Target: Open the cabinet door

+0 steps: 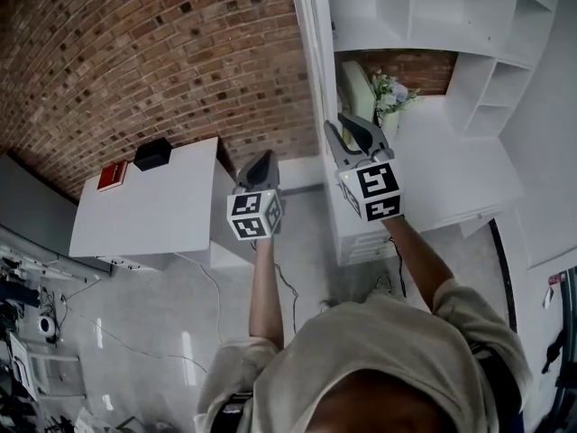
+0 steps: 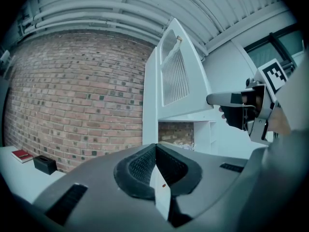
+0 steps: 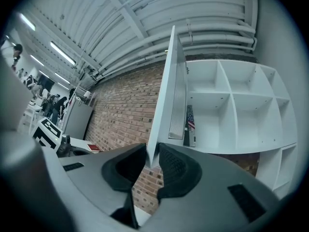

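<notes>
Head view: the left gripper point(image 1: 262, 158) and right gripper point(image 1: 341, 123) are held out level at frame centre. The cabinet door point(image 1: 306, 52) stands swung out, seen edge-on, running up from the right gripper to the top edge. Open white shelves point(image 1: 433, 25) fill the upper right, and a white table point(image 1: 153, 210) sits at left.

Left gripper view: this claw point(image 2: 155, 149) is clenched, pads together with nothing between them. The louvred door point(image 2: 175, 76) rises at centre, with the right gripper point(image 2: 213, 99) at mid-right beside it.

Right gripper view: the claw point(image 3: 152, 151) grasps the door's point(image 3: 166, 95) lower corner, a pad against each face. The shelves point(image 3: 231, 110) lie exposed at right.
</notes>
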Tool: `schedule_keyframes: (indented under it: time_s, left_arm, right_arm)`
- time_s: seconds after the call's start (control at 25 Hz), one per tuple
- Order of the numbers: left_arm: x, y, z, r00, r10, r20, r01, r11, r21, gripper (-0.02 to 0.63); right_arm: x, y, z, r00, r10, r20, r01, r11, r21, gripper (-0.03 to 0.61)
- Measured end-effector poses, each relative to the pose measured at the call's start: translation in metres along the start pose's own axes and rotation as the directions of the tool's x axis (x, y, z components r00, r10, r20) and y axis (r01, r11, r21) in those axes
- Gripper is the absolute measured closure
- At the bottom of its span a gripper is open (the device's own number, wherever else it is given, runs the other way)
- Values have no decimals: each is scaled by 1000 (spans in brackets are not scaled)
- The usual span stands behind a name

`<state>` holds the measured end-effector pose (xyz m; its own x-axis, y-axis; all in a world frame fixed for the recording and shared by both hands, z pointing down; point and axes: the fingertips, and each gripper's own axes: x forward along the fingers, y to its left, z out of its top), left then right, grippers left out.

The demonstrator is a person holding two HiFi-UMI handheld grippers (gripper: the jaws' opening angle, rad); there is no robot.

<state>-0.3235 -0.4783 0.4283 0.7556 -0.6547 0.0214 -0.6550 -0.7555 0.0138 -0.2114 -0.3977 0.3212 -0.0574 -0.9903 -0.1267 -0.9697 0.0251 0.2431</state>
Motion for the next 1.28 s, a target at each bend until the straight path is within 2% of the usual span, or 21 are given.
schedule_keyframes:
  time_s: [0.32, 0.52, 0.68, 1.04, 1.28]
  left_arm:
    - [-8, 1, -9, 1000, 2, -12, -2, 1000, -20, 588]
    - [-9, -14, -18, 999, -23, -36, 22, 1000, -13, 588]
    - [-13, -28, -21, 999, -20, -39, 20, 1000, -12, 588]
    - [-30, -82, -22, 999, -11, -52, 10, 1000, -14, 588]
    - [-53, -130, -31, 997, -22, -72, 21, 1000, -6, 588]
  right_arm:
    - [-6, 3, 1, 1000, 7, 13, -6, 1000, -9, 482]
    - [-26, -1, -15, 1000, -21, -4, 21, 1000, 4, 555]
    - [-43, -15, -35, 999, -37, -28, 38, 999, 23, 565]
    - [-92, -53, -64, 997, -38, -67, 41, 998, 42, 566]
    - [-140, -62, -80, 994, -37, -106, 45, 996, 75, 566]
